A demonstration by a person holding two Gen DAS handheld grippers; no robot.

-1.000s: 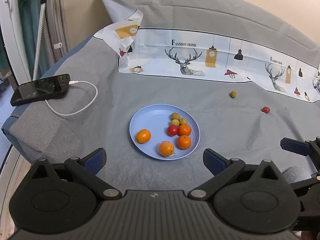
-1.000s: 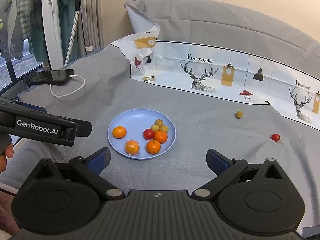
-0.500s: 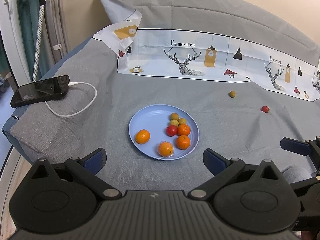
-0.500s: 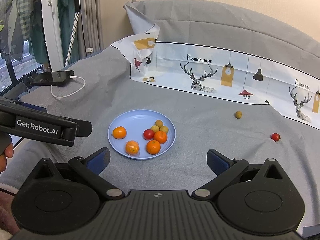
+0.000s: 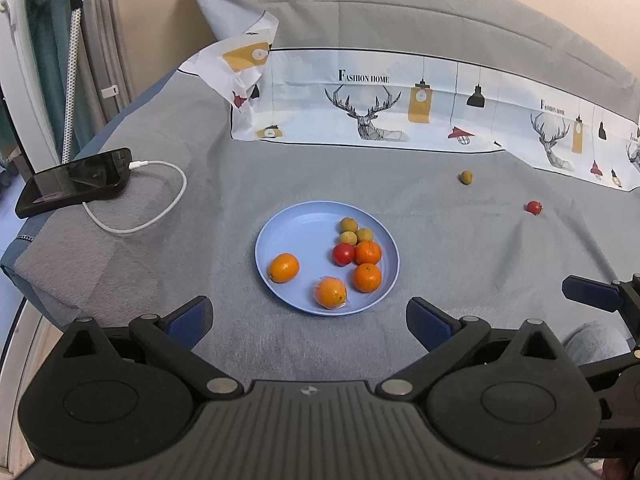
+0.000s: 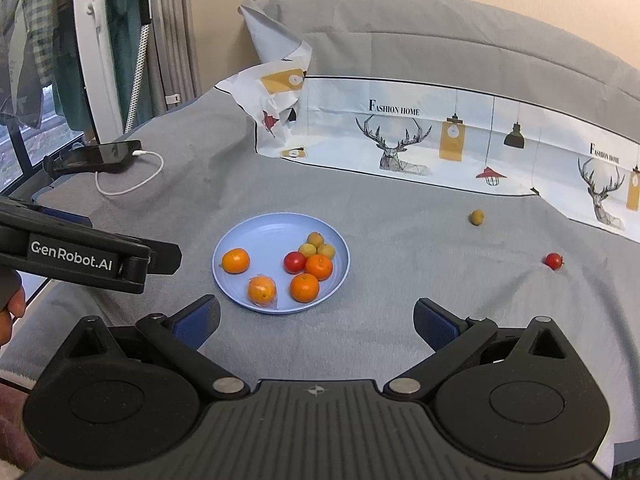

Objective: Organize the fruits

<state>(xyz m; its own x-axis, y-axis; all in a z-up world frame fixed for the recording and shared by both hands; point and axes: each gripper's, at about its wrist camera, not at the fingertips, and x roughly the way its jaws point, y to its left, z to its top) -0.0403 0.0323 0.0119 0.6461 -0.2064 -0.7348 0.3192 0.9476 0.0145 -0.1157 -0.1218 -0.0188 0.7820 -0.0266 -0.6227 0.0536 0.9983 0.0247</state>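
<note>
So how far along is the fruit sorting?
Mostly done: eight fruits sit on the blue plate. Nothing is in hand; the left gripper and right gripper are open and empty. Left: the yellow-brown fruit and red fruit on the cloth.
</note>
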